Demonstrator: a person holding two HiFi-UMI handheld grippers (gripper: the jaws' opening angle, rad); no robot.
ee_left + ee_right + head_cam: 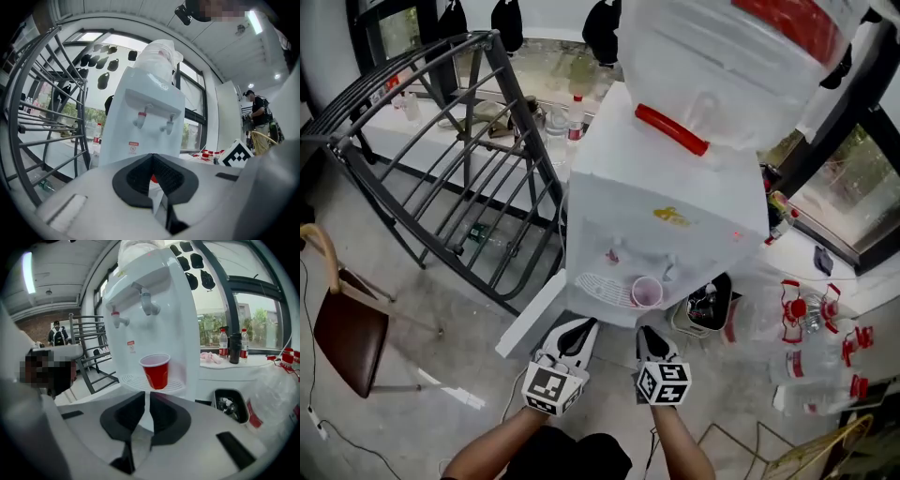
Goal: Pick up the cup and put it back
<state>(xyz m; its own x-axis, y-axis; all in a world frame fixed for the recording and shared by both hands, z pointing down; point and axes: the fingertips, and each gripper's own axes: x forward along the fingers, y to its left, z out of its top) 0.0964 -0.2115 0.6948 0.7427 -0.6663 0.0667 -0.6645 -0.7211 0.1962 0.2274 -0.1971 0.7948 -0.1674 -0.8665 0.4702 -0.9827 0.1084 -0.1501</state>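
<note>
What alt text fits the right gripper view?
A red cup stands upright on the water dispenser's drip tray, below a tap. The right claw, nearly closed and empty, sits short of it.

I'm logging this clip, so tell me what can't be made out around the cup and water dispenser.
Red cup: left gripper view, mostly hidden behind the left gripper.
Its contents: head view too small, right gripper view side-on.
Water jug: head view, cut by top edge.
Dispenser label: right gripper view, print too small.

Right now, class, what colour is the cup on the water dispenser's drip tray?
Red outside, pale inside. The cup shows best in the right gripper view.
</note>
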